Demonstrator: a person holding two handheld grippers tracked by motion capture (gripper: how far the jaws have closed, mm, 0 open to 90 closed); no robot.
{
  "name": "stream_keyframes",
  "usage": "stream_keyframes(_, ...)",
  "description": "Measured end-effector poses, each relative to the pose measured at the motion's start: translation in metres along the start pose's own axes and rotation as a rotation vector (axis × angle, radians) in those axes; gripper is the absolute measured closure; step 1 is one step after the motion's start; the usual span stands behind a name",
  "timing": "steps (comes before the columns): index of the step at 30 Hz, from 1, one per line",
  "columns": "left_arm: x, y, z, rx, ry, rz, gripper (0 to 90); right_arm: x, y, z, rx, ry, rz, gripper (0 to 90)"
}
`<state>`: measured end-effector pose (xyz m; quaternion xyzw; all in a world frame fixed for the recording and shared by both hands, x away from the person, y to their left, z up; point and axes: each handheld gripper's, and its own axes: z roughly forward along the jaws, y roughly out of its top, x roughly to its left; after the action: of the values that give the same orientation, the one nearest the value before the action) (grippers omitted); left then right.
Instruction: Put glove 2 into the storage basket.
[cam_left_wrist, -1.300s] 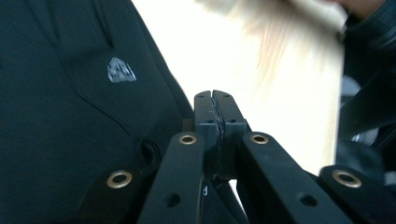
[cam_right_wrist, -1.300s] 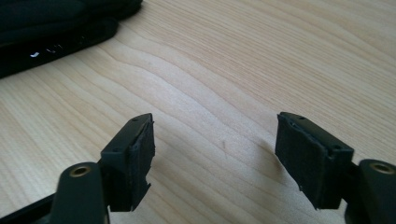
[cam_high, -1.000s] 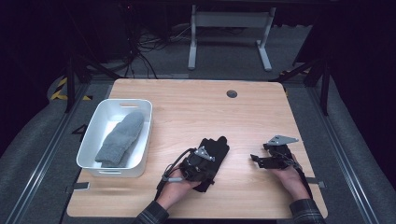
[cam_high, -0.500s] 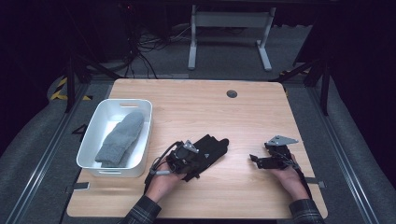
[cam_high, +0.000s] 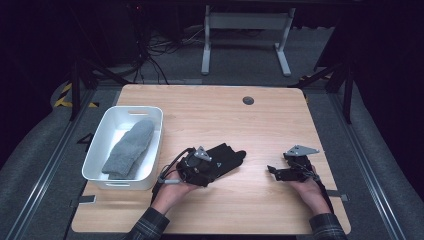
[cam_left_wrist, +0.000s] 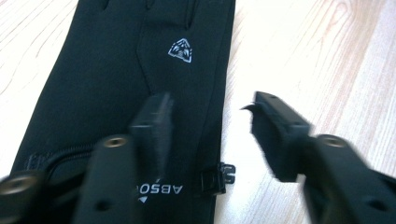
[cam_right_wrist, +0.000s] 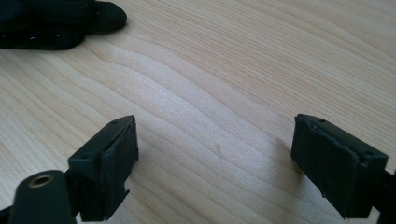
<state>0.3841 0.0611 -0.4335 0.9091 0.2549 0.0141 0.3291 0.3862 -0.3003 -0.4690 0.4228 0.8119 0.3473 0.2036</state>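
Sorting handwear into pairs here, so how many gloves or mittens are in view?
2: a grey mitten lying in the white bin, and a black glove flat on the table under the left gripper. More may be hidden underneath.

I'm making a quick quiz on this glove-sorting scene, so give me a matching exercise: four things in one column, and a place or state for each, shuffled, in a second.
Things:
1. grey mitten
2. black glove
3. left gripper
4. right gripper

Places or states:
A. open above bare wood, nothing between its jaws
B. lying in the white bin
C. flat on the wooden table, near the middle
D. open, one jaw over the glove's cuff, the other over the wood beside it

Pairs: 1-B, 2-C, 3-D, 4-A
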Motion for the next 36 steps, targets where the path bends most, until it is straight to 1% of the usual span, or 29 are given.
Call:
stream_keyframes(1,0.000,0.002,0.000,-0.002,0.002,0.011,42.2,0.000,0.000,0.000,0.000,0.000,0.000,15.2)
stream_keyframes(2,0.000,0.004,-0.001,-0.001,0.012,0.026,39.2,0.000,0.000,0.000,0.000,0.000,0.000,15.2)
stream_keyframes(3,0.001,0.005,-0.003,-0.015,0.021,0.037,36.1,0.000,0.000,0.000,0.000,0.000,0.000,15.2)
stream_keyframes(6,0.005,0.013,-0.003,0.001,0.017,0.063,24.8,0.000,0.000,0.000,0.000,0.000,0.001,15.2)
stream_keyframes(10,0.011,0.023,-0.001,-0.005,0.036,0.099,16.1,0.000,0.000,0.000,0.000,0.000,0.002,15.1)
stream_keyframes(11,0.011,0.023,-0.001,-0.005,0.036,0.099,15.7,0.000,0.000,0.000,0.000,0.000,0.002,15.2)
stream_keyframes(12,0.014,0.025,0.001,-0.005,0.039,0.107,15.7,0.000,0.000,0.000,0.000,0.000,0.002,15.2)
stream_keyframes(13,0.018,0.027,0.004,-0.007,0.039,0.107,15.0,0.000,0.000,0.000,0.000,0.000,0.002,15.2)
stream_keyframes(14,0.018,0.027,0.004,-0.007,0.039,0.107,15.0,0.000,0.000,0.000,0.000,0.000,0.002,15.2)
stream_keyframes(15,0.024,0.027,0.009,-0.003,0.049,0.104,14.8,0.000,0.000,0.000,0.000,0.000,0.002,15.2)
stream_keyframes(17,0.026,0.027,0.010,-0.002,0.050,0.099,14.5,0.000,0.000,0.000,0.000,-0.001,0.002,15.2)
stream_keyframes(18,0.029,0.027,0.013,-0.002,0.055,0.093,14.5,0.000,0.000,0.000,0.000,0.000,0.002,15.2)
stream_keyframes(19,0.032,0.026,0.015,0.002,0.064,0.098,14.5,0.000,0.000,0.000,0.000,-0.001,0.002,15.1)
stream_keyframes(24,0.037,0.026,0.021,-0.003,0.068,0.103,14.5,0.000,0.000,0.000,0.000,-0.001,0.001,15.1)
stream_keyframes(26,0.038,0.026,0.025,0.004,0.066,0.104,14.5,0.000,0.000,0.000,0.000,-0.001,0.002,15.2)
stream_keyframes(29,0.039,0.026,0.030,0.031,0.069,0.112,14.5,0.001,0.000,0.000,0.000,-0.001,0.002,15.1)
stream_keyframes(31,0.040,0.025,0.035,0.034,0.057,0.106,14.5,0.001,0.000,0.000,0.000,-0.001,0.002,15.1)
stream_keyframes(34,0.041,0.024,0.036,0.036,0.049,0.103,14.6,0.001,0.000,0.000,0.000,-0.001,0.002,15.1)
stream_keyframes(35,0.042,0.023,0.037,0.031,0.042,0.092,14.6,0.001,0.000,0.000,0.000,0.000,0.002,15.1)
stream_keyframes(36,0.043,0.022,0.037,0.028,0.039,0.091,14.5,0.001,0.000,0.000,0.000,0.000,0.001,15.2)
